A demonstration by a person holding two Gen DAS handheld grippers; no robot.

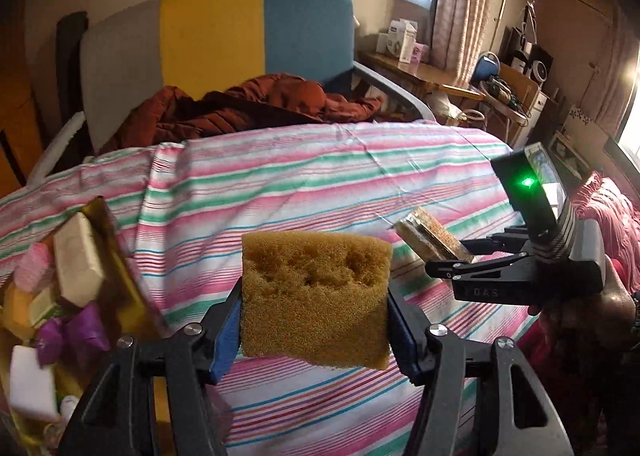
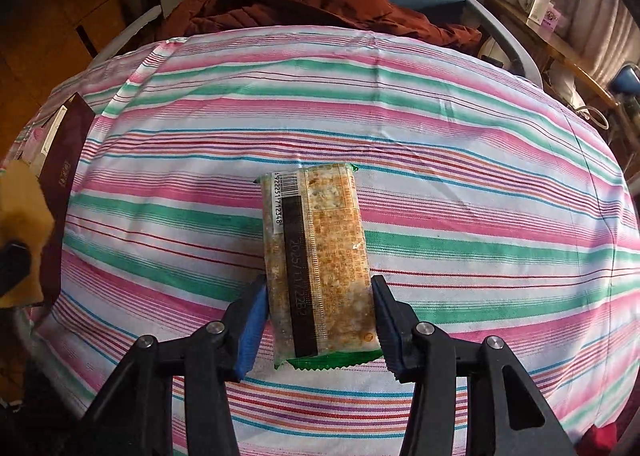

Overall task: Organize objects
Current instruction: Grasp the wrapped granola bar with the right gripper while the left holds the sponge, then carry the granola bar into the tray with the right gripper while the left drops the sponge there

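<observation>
Left gripper (image 1: 316, 320) clamps the sponge (image 1: 316, 296) just right of the box (image 1: 120, 268), the nearer hand; right gripper (image 2: 318, 326) clamps the snack packet (image 2: 320, 260), long axis pointing away, farther right.

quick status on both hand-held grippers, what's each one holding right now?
Left hand-held gripper: shut on the sponge.
Right hand-held gripper: shut on the snack bar, held above the striped sheet.
</observation>
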